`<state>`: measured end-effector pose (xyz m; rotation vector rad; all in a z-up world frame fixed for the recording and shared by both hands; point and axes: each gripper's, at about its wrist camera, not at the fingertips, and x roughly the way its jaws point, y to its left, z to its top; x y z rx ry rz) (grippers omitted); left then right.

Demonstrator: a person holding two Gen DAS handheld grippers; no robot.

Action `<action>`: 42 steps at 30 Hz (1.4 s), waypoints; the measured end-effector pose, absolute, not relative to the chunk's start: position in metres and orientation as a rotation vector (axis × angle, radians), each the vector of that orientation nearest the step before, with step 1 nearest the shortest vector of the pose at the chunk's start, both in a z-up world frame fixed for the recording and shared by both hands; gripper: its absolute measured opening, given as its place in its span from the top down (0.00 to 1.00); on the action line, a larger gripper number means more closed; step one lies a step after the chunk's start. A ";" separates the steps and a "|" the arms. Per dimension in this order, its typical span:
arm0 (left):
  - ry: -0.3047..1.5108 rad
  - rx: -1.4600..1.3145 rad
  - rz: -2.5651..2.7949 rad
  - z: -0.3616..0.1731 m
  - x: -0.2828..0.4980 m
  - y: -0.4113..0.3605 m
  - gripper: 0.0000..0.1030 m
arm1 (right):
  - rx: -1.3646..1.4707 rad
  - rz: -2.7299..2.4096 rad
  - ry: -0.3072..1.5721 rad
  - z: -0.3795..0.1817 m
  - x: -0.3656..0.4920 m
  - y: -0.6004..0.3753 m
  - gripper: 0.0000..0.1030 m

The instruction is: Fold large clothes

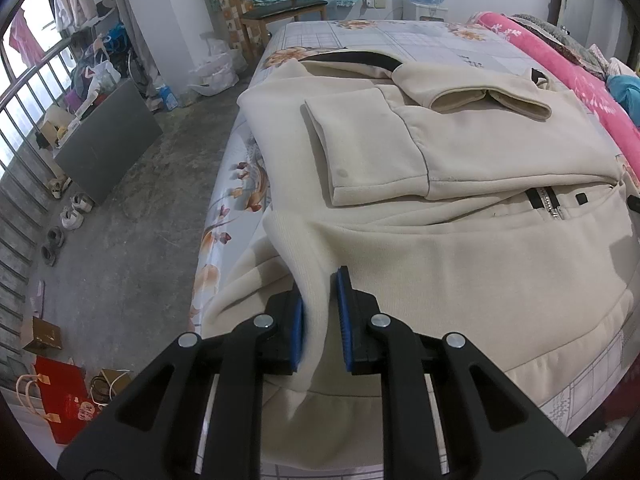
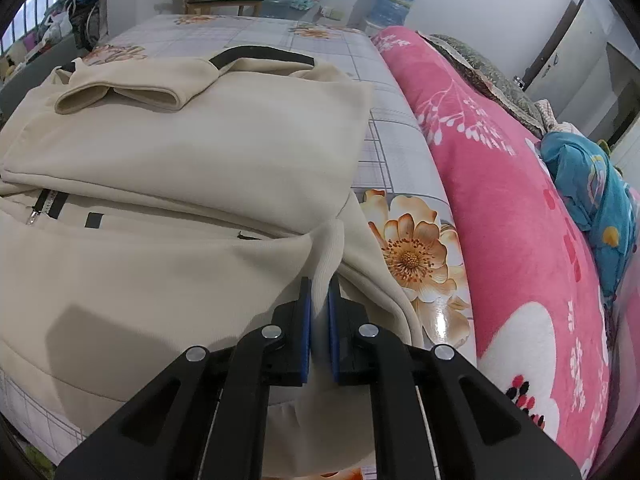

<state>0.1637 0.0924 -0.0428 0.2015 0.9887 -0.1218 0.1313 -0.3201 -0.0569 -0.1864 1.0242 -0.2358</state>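
Jaws pinch hoodie (image 1: pixel 460 148) hem (pinched edge hidden).

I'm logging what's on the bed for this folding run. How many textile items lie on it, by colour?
Cream: 1, the jacket, hem pinched by left gripper and right gripper
Pink: 1, the blanket
Blue: 1, the bundle
Grey: 1, the quilt
Total: 4

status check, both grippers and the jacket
Left gripper shut on cream jacket hem corner. Right gripper shut on opposite hem corner. Sleeves folded in, zipper up. Pink blanket alongside, not blocking.
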 end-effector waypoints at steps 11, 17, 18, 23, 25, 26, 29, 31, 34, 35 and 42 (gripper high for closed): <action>0.983 0.210 -0.115 -0.042 0.163 0.092 0.86 | -0.158 -0.249 1.007 -0.053 0.129 -0.322 0.92; 0.962 0.211 -0.118 -0.043 0.160 0.094 0.86 | -0.138 -0.271 0.994 -0.055 0.128 -0.322 0.92; 0.958 0.212 -0.118 -0.043 0.159 0.093 0.86 | -0.141 -0.276 0.989 -0.056 0.128 -0.322 0.92; 0.924 0.254 -0.116 -0.045 0.154 0.089 0.86 | -0.172 -0.313 0.962 -0.059 0.127 -0.316 0.92; 0.915 0.275 -0.110 -0.045 0.152 0.087 0.86 | -0.176 -0.329 0.943 -0.059 0.125 -0.314 0.92; 0.910 0.288 -0.104 -0.044 0.152 0.085 0.88 | -0.171 -0.334 0.934 -0.059 0.124 -0.315 0.92; 0.880 0.311 -0.091 -0.039 0.148 0.084 0.94 | -0.147 -0.343 0.908 -0.056 0.119 -0.317 0.93; 0.851 0.313 -0.092 -0.034 0.143 0.084 0.94 | -0.133 -0.347 0.884 -0.051 0.115 -0.319 0.94; 0.807 0.321 -0.084 -0.025 0.133 0.085 0.95 | -0.137 -0.352 0.848 -0.043 0.106 -0.318 0.94; 0.790 0.315 -0.081 -0.020 0.128 0.086 0.95 | -0.141 -0.353 0.838 -0.040 0.104 -0.317 0.94; 0.662 0.256 -0.089 0.014 0.086 0.095 0.95 | -0.159 -0.363 0.734 -0.010 0.071 -0.310 0.94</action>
